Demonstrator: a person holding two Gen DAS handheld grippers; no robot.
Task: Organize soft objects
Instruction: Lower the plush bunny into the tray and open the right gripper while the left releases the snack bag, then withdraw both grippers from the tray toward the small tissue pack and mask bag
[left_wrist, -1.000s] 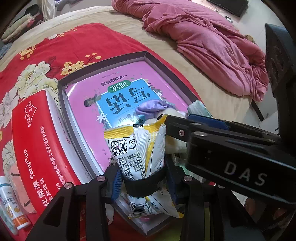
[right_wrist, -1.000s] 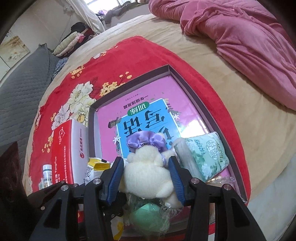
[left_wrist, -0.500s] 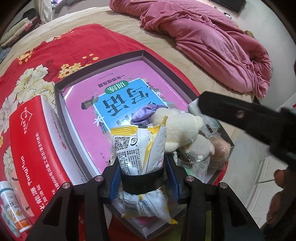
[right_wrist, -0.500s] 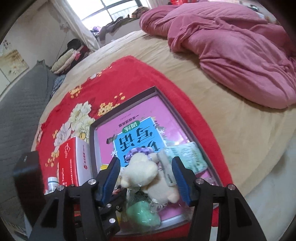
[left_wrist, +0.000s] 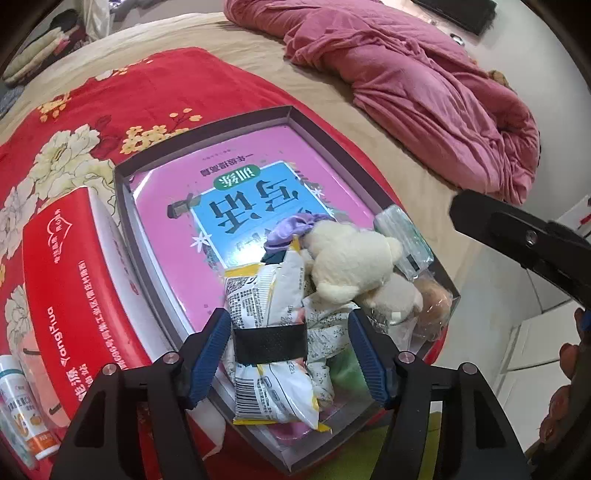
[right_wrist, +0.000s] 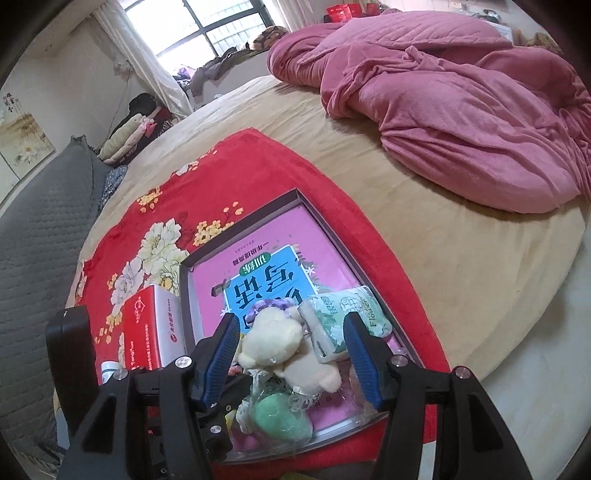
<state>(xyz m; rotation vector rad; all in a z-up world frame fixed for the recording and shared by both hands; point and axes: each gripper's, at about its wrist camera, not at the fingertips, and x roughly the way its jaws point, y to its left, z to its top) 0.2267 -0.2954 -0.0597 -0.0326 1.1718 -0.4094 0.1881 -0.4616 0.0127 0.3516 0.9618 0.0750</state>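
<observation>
On a bed draped in a red floral blanket (right_wrist: 236, 173), soft things pile into a shallow tray (left_wrist: 122, 206).

The left gripper (left_wrist: 290, 354) is opening, its fingers spreading off a snack packet (left_wrist: 269, 295) lying lengthwise between them at the tray's near end. The right gripper (right_wrist: 291, 350), fingers apart and gripping nothing, hangs above the cream plush toy (right_wrist: 269, 339), beside a tissue pack (right_wrist: 343, 314), both on a pink workbook (left_wrist: 236, 206).
</observation>
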